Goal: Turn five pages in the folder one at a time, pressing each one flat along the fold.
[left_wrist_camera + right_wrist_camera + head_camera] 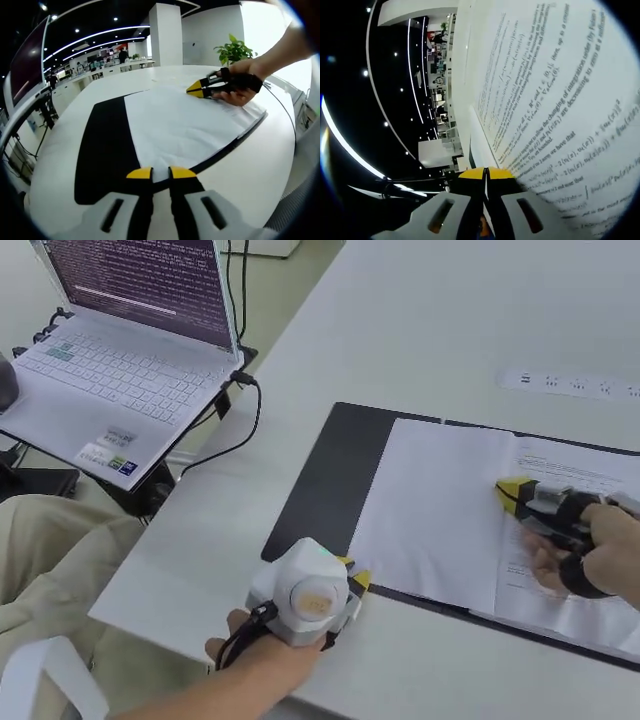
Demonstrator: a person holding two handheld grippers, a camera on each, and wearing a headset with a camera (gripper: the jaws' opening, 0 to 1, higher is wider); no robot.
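Folder (320,480): lies open on counter (450,320), blank turned page (440,510) over black cover, printed page (560,465) at right. Right gripper (512,490): closed, empty, tips down on printed page by fold. Left gripper (160,173): slightly parted, holding nothing, at folder's near edge. Recommend sliding closed tips along whole fold with even pressure, steadying folder meanwhile, to avoid creasing.

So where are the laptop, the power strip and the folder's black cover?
laptop (110,370): head view, on its white keyboard.
power strip (570,383): head view, middle of its white top.
folder's black cover (325,475): head view, on its bare black left part.
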